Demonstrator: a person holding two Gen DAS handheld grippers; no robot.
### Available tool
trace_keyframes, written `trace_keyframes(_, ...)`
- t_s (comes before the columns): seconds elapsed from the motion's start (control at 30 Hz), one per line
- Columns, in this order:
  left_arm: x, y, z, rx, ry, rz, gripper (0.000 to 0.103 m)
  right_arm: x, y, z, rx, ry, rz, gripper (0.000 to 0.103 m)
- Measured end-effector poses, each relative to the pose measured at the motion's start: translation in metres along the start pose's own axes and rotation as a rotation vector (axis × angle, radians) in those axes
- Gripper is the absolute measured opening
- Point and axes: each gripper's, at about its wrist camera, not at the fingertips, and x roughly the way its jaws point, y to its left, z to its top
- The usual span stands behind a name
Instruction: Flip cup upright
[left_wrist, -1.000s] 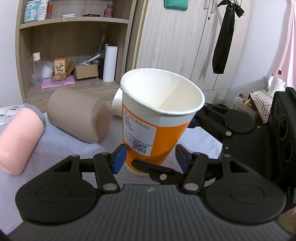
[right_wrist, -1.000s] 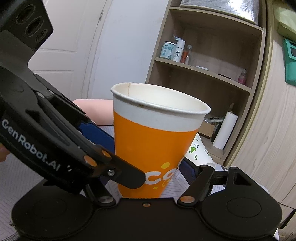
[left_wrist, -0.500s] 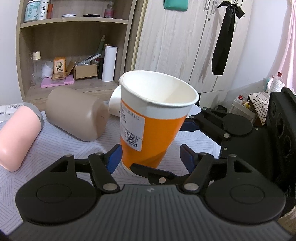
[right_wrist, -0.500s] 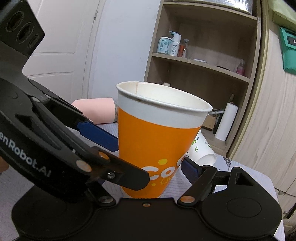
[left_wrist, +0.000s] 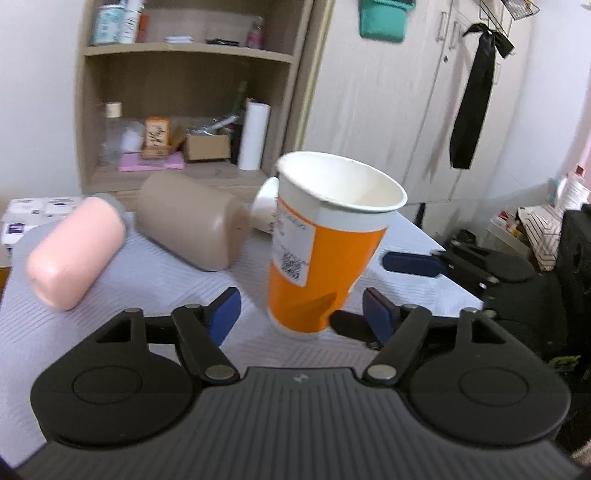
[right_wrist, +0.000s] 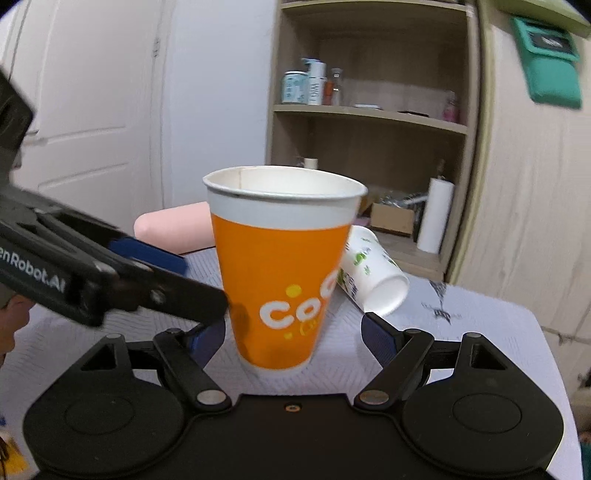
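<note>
- A table (left_wrist: 155, 266) is bearing a tan jar (left_wrist: 192, 221), a pink cup (left_wrist: 77, 251) and a white cup (right_wrist: 373, 273), all lying sideways.
- The orange cup (right_wrist: 280, 266) is standing mouth-up between them.
- The left gripper (left_wrist: 301, 314) and right gripper (right_wrist: 293, 332) are flanking its base, jaws released.

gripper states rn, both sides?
Left gripper: open, orange cup between the jaws, not clamped.
Right gripper: open, same cup, not clamped.
</note>
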Motion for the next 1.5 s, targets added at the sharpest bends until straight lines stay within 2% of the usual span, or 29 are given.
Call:
trace_keyframes(0.07, -0.004, -0.003, 0.0, -0.007, -0.006, 0.044, 0.077, -0.009, 0.001, -0.003, 0.04, -0.019, -0.033, 0.085)
trace_keyframes(0.2, -0.018, -0.005, -0.002, -0.04, -0.012, 0.05, 0.077, -0.028, 0.005, -0.004, 0.058, -0.051, -0.081, 0.085)
trace_keyframes(0.33, -0.037, -0.014, -0.008, -0.022, -0.018, 0.112, 0.078, -0.052, 0.006, 0.002, 0.08, -0.072, -0.101, 0.085)
trace_keyframes(0.47, -0.058, -0.019, -0.013, -0.048, -0.03, 0.076, 0.079, -0.075, 0.01, 0.01, 0.114, -0.092, -0.143, 0.085)
trace_keyframes(0.63, -0.083, -0.036, -0.02, -0.015, -0.065, 0.178, 0.08, -0.101, 0.024, 0.015, 0.106, -0.109, -0.171, 0.085)
trace_keyframes(0.83, -0.111, -0.041, -0.026, -0.046, -0.105, 0.258, 0.084, -0.122, 0.034, 0.015, 0.146, -0.075, -0.234, 0.085)
trace_keyframes(0.97, -0.128, -0.045, -0.032, -0.066, -0.132, 0.296, 0.088, -0.138, 0.041, 0.012, 0.164, -0.08, -0.246, 0.085)
trace_keyframes(1.1, -0.14, -0.046, -0.037, -0.078, -0.128, 0.33, 0.089, -0.151, 0.047, 0.009, 0.152, -0.084, -0.298, 0.085)
trace_keyframes(1.2, -0.146, -0.05, -0.043, -0.063, -0.129, 0.37, 0.089, -0.16, 0.05, 0.006, 0.152, -0.077, -0.304, 0.085)
trace_keyframes(1.33, -0.15, -0.051, -0.048, -0.07, -0.128, 0.385, 0.089, -0.168, 0.053, 0.003, 0.145, -0.077, -0.315, 0.085)
trace_keyframes(1.5, -0.15, -0.052, -0.052, -0.06, -0.113, 0.428, 0.095, -0.17, 0.054, 0.001, 0.132, -0.073, -0.327, 0.085)
